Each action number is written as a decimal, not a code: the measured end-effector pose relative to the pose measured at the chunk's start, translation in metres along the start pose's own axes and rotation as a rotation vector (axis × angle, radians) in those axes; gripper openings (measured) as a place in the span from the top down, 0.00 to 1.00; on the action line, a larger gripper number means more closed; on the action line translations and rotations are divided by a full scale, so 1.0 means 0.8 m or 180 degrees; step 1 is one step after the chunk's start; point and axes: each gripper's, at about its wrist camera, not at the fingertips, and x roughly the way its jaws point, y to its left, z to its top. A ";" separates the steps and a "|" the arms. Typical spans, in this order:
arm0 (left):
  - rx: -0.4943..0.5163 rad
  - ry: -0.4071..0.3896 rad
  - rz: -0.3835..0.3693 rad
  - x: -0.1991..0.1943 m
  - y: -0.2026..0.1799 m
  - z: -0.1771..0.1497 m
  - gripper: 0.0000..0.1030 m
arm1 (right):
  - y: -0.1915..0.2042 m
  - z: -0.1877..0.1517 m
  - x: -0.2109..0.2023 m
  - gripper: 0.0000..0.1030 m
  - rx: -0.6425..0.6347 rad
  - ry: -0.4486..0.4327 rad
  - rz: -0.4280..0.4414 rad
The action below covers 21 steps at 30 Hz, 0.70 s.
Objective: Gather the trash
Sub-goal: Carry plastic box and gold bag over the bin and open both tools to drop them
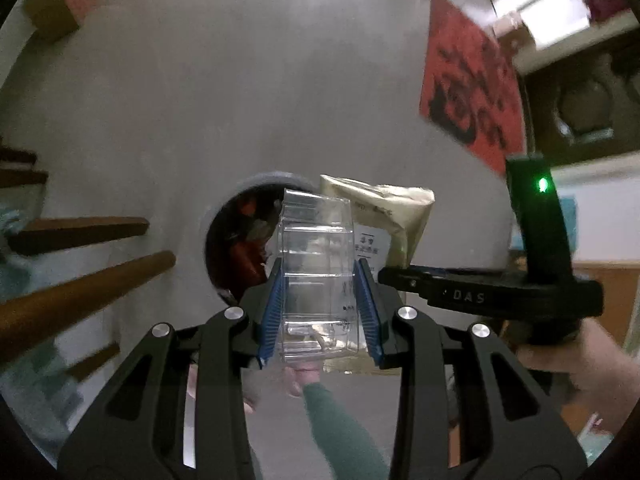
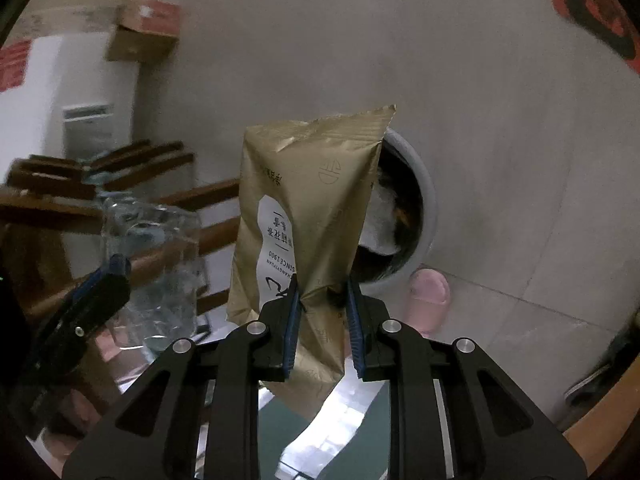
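Observation:
My left gripper [image 1: 320, 276] is shut on a clear plastic container [image 1: 318, 264], which stands up between its blue pads [image 1: 274, 304]. My right gripper [image 2: 322, 288] is shut on a gold foil pouch [image 2: 308, 200] with a white label. Both hang above the floor near a round grey trash bin [image 1: 256, 184] that holds dark and red refuse. In the right wrist view the bin [image 2: 426, 200] sits just behind the pouch, and the clear container [image 2: 156, 264] with the left gripper's fingers [image 2: 104, 280] shows at the left. The right gripper's body [image 1: 500, 292] and the gold pouch [image 1: 384, 216] show beside the container in the left wrist view.
Wooden chair rungs [image 1: 80, 284] stand left of the bin. A pink slipper [image 2: 430, 296] lies on the grey floor tiles beside the bin. A red paper with black characters [image 1: 472, 92] and a cardboard box [image 2: 144, 32] lie farther off. A person's hand [image 1: 580, 372] holds the right gripper.

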 end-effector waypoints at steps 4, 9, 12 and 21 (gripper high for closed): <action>0.0103 0.0279 0.0163 0.100 0.032 -0.007 0.68 | -0.009 0.024 0.077 0.75 0.0037 0.0133 -0.0041; 0.0079 0.0509 0.0438 0.166 0.058 -0.015 0.27 | -0.029 0.046 0.135 0.47 0.0335 0.0285 -0.0047; 0.0121 0.0479 0.0449 0.163 0.057 -0.017 0.26 | -0.028 0.047 0.137 0.36 0.0383 0.0243 -0.0091; -0.0023 0.0289 0.0296 0.106 0.055 -0.018 0.20 | -0.031 0.032 0.062 0.37 0.0413 0.0042 -0.0068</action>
